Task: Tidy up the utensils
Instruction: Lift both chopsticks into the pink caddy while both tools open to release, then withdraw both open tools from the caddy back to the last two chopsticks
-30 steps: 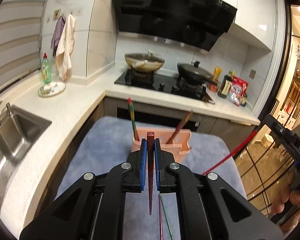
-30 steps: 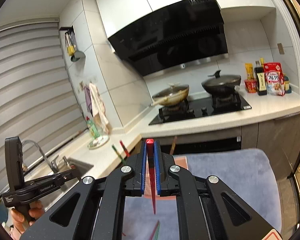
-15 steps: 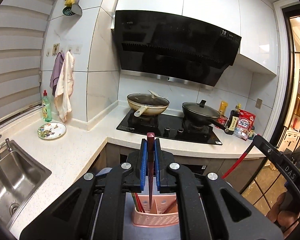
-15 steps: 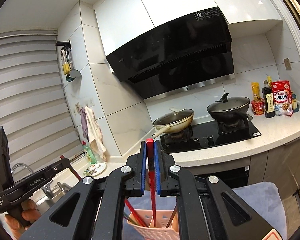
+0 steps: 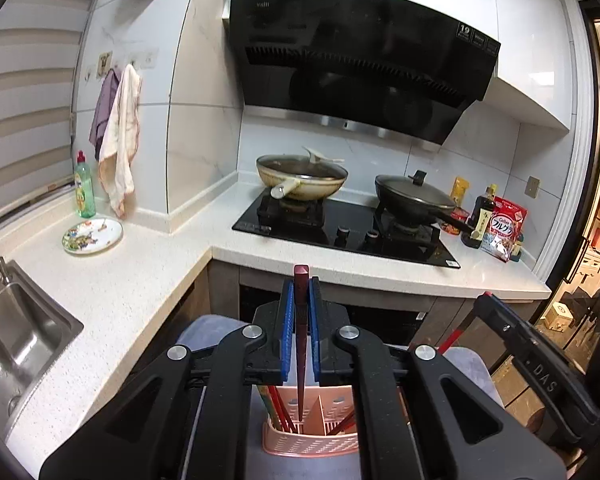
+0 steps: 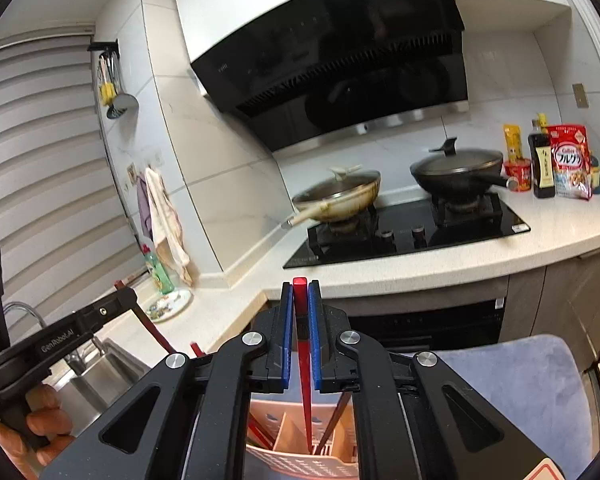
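My left gripper (image 5: 300,292) is shut on a dark red chopstick (image 5: 300,368) held upright, its tip hanging just over the pink slotted holder (image 5: 312,438) below. Several chopsticks stand in that holder. My right gripper (image 6: 301,294) is shut on a bright red chopstick (image 6: 306,384), whose tip reaches down into the pink holder (image 6: 300,462). The holder stands on a grey-blue cloth (image 6: 532,392). The right gripper's body (image 5: 540,364) shows at the right of the left wrist view. A hand holds the left gripper's body (image 6: 60,340) at the left of the right wrist view.
A white counter (image 5: 140,280) wraps around with a steel sink (image 5: 16,344) at left, a patterned plate (image 5: 92,235) and a green bottle (image 5: 84,188). Two lidded pans (image 5: 302,174) (image 5: 414,196) sit on the black hob (image 5: 340,232). Bottles and a cereal bag (image 5: 502,232) stand at right.
Both grippers carried their chopsticks forward from over the cloth to above the pink holder. The holder slid from ahead of the fingers to beneath them.
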A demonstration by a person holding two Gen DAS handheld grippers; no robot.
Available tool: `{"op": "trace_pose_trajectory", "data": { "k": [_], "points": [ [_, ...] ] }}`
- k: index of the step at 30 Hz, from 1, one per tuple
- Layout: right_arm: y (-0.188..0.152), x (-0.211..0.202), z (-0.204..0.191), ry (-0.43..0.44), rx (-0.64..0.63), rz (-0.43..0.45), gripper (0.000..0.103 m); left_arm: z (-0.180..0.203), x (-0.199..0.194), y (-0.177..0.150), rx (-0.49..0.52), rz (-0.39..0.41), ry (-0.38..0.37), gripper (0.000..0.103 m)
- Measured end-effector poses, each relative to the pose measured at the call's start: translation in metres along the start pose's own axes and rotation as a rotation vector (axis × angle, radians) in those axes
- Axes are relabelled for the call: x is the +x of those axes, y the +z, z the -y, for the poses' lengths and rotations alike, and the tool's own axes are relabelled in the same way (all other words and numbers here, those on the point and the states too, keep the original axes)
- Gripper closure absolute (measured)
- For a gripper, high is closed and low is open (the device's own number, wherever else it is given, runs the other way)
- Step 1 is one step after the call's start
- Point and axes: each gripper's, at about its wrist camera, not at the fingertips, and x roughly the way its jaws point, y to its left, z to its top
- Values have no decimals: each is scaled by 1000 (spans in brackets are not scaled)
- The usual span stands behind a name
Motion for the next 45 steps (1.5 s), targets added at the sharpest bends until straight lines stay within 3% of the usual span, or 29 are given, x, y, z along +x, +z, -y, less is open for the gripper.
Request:
{"op": "trace_pose_trajectory", "data": {
  "k": [5,10,11,13,14,23,38,45],
  "points": [
    [-22,16,6,-7,-3,-63,96,-1,11,-15,-9,-40,-3,96],
    [-29,13,7,-5,-3,-68,94,2,13,-24,3,-59,1,94],
    [-29,11,7,-6,-3,-66,92,3,12,-24,4,-60,6,91],
    [-27,6,7,-4,-5,-60,92,2,9,-24,-6,-60,11,72],
    [-26,2,6,-2,-5,-55,91,2,6,-24,-12,-56,13,68],
    [-29,-38,-5,4,-43,-41,79,5,-27,-31,19,-30,50,58],
    [-91,-123,-31,21,-120,-128,75,14,-99,-85,100,-62,125,57],
    [-140,-153,-35,46,-100,-213,75,12,-123,-125,109,-101,148,54]
  ]
}}
